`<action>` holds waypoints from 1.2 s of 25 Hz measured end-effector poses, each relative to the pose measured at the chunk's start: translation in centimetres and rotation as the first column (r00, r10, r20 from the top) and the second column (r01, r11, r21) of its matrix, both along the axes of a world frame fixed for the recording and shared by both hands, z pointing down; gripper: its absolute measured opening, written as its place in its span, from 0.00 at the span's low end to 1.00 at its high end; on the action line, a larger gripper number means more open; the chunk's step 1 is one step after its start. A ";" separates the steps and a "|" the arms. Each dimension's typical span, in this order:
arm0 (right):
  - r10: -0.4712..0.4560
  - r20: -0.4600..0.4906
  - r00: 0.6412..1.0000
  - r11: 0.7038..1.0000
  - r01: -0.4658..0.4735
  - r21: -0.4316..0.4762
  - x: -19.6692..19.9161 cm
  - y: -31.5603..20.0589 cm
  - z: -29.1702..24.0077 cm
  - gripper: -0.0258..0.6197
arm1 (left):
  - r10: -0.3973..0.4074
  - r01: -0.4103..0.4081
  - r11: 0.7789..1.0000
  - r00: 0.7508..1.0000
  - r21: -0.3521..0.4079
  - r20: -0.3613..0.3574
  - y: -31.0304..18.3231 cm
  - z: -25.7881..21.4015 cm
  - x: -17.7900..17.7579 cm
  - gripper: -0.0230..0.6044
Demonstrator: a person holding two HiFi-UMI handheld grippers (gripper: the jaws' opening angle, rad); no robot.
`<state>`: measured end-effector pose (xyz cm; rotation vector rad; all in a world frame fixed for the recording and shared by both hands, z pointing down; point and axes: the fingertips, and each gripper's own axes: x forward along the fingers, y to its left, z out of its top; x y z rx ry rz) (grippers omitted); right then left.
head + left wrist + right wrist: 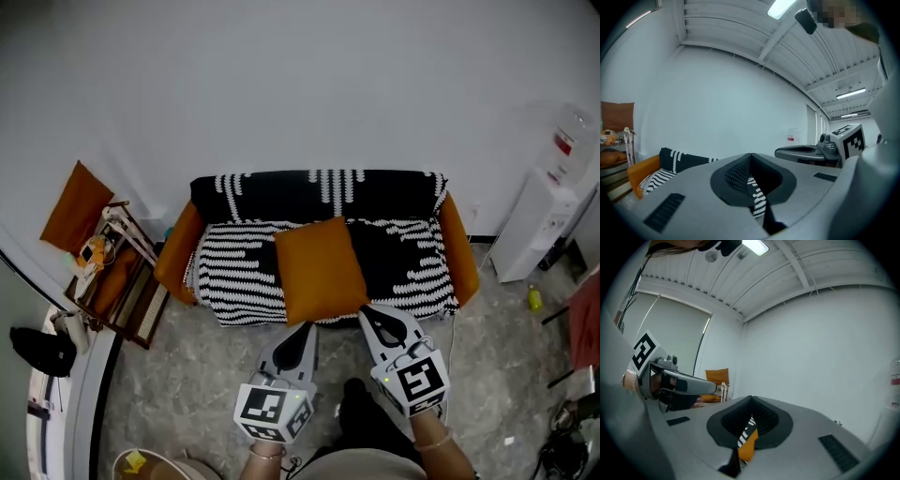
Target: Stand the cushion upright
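The orange cushion (319, 267) lies flat on the middle of the seat of a small sofa (176, 253), its near edge reaching the seat's front edge. It rests on a black-and-white patterned throw (234, 272). The left gripper (305, 328) and the right gripper (368, 314) sit just in front of that near edge, each with its fingers closed together on nothing. With the fingers shut, the edge cannot be pinched. A push from the closed tips would likely slide the cushion along the throw or bunch the cloth rather than tip it up. The cushion looks soft, so once raised it may fold or flop forward off the seat unless it leans on the backrest. The sofa stands against a plain white wall (281, 84) on a mottled grey floor (187, 384). A rack with orange fabric (75, 206) stands to its left and a water dispenser (544, 216) to its right.
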<state>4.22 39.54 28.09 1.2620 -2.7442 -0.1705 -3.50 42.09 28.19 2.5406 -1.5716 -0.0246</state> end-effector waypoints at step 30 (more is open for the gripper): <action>-0.119 -0.054 0.991 0.977 0.108 -0.184 2.5 -28.7 10.5 0.06 | -0.089 0.084 0.992 0.995 -0.095 -0.045 -27.5 10.1 -0.6 0.14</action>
